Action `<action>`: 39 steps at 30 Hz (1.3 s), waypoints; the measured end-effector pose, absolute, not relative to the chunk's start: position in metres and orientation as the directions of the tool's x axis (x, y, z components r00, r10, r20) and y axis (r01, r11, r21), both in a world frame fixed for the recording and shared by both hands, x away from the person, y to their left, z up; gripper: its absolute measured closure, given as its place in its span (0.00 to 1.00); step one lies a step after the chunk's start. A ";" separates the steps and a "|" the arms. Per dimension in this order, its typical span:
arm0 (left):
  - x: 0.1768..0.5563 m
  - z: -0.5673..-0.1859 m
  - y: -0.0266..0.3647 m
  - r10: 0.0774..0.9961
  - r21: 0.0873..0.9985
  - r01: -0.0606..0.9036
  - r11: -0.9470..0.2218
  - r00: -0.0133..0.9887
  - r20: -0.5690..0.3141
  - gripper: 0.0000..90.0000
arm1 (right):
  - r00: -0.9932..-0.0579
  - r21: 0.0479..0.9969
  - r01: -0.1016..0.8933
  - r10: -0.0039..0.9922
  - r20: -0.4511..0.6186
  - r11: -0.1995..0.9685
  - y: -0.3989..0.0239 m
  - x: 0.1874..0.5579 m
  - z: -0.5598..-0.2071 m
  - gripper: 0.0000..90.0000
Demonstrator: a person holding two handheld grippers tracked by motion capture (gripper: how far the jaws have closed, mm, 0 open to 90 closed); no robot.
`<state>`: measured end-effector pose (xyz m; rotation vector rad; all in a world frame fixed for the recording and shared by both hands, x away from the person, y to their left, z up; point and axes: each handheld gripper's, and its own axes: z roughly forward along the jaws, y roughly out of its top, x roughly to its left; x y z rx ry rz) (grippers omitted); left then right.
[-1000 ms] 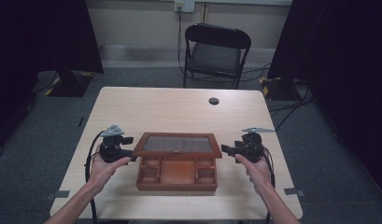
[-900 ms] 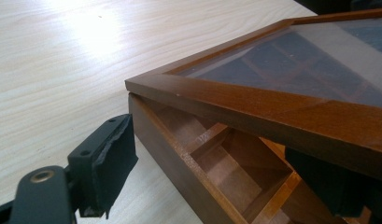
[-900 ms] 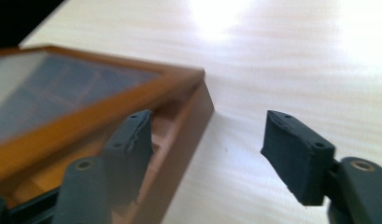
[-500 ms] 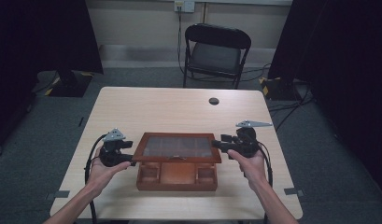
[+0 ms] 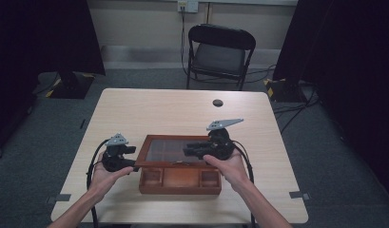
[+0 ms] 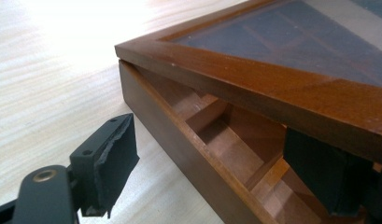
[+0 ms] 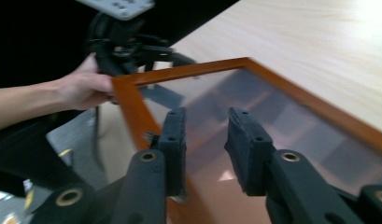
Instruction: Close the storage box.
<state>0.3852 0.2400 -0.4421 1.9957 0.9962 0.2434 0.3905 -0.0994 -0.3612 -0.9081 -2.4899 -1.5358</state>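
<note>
Wooden box point(image 5: 180, 179), with a glass-paned hinged lid point(image 5: 170, 153), near the front edge of a light wooden table point(image 5: 149, 109), between the person's two hands.

High view: the lid is partly raised over the box, so the front compartments lie exposed below it. The left gripper point(image 5: 130, 159) sits at the lid's left edge, held by the left hand point(image 5: 104, 173). The right gripper point(image 5: 189, 151) reaches over the right half of the lid, held by the right hand point(image 5: 228, 166). A small dark round object point(image 5: 218, 102) lies on the far part of the table, well apart from the box. A black folding chair point(image 5: 220, 50) stands beyond the table.

Left gripper view: one pad point(image 6: 111, 163) stands free outside the box wall; the other pad point(image 6: 326, 172) lies beneath the lid's wooden frame, inside the box. The jaws are apart, with the box's side wall between them, and the free pad presses on nothing. Wooden dividers show inside the box.

Right gripper view: the jaws have just been closing and now stand a narrow gap apart above the glass pane point(image 7: 254, 107), with nothing between them. The left gripper point(image 7: 125, 39) and its hand point(image 7: 86, 86) appear at the lid's far corner.
</note>
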 end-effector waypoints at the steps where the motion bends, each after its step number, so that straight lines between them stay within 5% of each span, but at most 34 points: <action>1: 0.385 -0.442 0.240 0.726 0.771 0.558 -0.305 0.661 -0.191 0.19 | -0.830 0.787 0.516 0.425 0.362 0.339 -0.095 0.389 -0.362 0.80; 7: 0.385 -0.442 0.240 0.722 0.774 0.557 -0.301 0.663 -0.196 0.20 | -0.857 0.780 0.495 0.363 0.366 0.383 -0.085 0.380 -0.368 0.88; 39: 0.401 -0.456 0.254 0.743 0.730 0.605 -0.319 0.637 -0.204 0.22 | -0.862 0.750 0.492 0.366 0.350 0.442 -0.086 0.379 -0.376 0.90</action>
